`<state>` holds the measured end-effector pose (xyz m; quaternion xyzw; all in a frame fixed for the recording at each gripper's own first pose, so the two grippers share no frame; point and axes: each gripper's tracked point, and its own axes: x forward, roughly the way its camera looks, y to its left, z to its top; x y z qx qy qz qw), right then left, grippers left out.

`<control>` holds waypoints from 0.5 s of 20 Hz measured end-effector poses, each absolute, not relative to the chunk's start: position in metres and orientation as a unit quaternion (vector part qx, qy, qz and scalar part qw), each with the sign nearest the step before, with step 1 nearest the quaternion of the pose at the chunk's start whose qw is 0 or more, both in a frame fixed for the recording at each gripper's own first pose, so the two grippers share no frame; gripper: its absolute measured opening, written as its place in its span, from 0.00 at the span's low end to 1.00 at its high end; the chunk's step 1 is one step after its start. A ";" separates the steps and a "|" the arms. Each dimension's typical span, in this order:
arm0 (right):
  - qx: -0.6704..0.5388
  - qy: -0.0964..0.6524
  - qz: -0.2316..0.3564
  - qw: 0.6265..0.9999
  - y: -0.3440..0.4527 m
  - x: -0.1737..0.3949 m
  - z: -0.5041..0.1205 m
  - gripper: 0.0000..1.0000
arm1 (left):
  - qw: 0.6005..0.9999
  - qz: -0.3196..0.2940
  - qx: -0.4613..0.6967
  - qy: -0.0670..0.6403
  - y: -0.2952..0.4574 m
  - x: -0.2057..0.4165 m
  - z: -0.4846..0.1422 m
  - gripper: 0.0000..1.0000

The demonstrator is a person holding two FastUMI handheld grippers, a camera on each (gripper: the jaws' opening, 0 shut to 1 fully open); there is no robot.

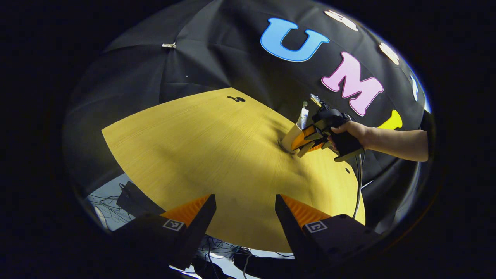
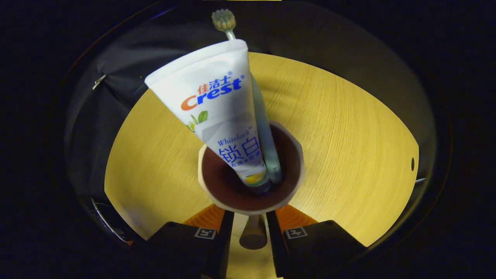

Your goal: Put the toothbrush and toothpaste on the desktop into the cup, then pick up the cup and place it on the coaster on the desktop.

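**Loaded cup in the right tongs, coaster just under it**

The cup [image 2: 251, 186] stands between the fingers of the right gripper [image 2: 250, 224], rim facing the camera, with the toothpaste tube [image 2: 217, 116] and the toothbrush [image 2: 263, 128] already standing in it, both leaning up and away from the tongs. The tube's cap end sits at the cup's bottom; the brush head pokes out above the tube's crimped end. The right tongs appear clamped on the cup's lower wall, one finger each side.

In the left gripper view the cup [image 1: 291, 136] sits far ahead and to the right of the left gripper [image 1: 245, 217], whose fingers stand apart with nothing between them, hovering over the near edge of the wooden desktop [image 1: 201, 155]. A hand [image 1: 350, 133] holds the right gripper [image 1: 310, 141] against the cup there.

A dark ring, likely the coaster [image 1: 284, 147], peeks out at the cup's base. I judge the cup to be at or just above it; whether it rests on it I cannot tell. The right hand is plainly the nearer one for the release.
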<state>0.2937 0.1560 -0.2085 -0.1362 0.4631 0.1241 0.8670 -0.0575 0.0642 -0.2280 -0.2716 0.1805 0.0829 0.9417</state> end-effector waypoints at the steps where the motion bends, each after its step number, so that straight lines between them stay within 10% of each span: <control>1: -0.138 0.456 0.125 0.870 0.154 0.294 -0.205 0.54 | 0.942 0.082 -0.271 0.180 0.062 -0.059 -0.227 0.97; 4: -0.121 0.444 0.127 0.879 0.153 0.286 -0.191 0.92 | 0.946 0.075 -0.263 0.175 0.060 -0.061 -0.217 0.97; 10: -0.067 0.401 0.106 0.907 0.121 0.243 -0.139 0.99 | 0.956 0.033 -0.237 0.169 0.042 -0.061 -0.192 0.97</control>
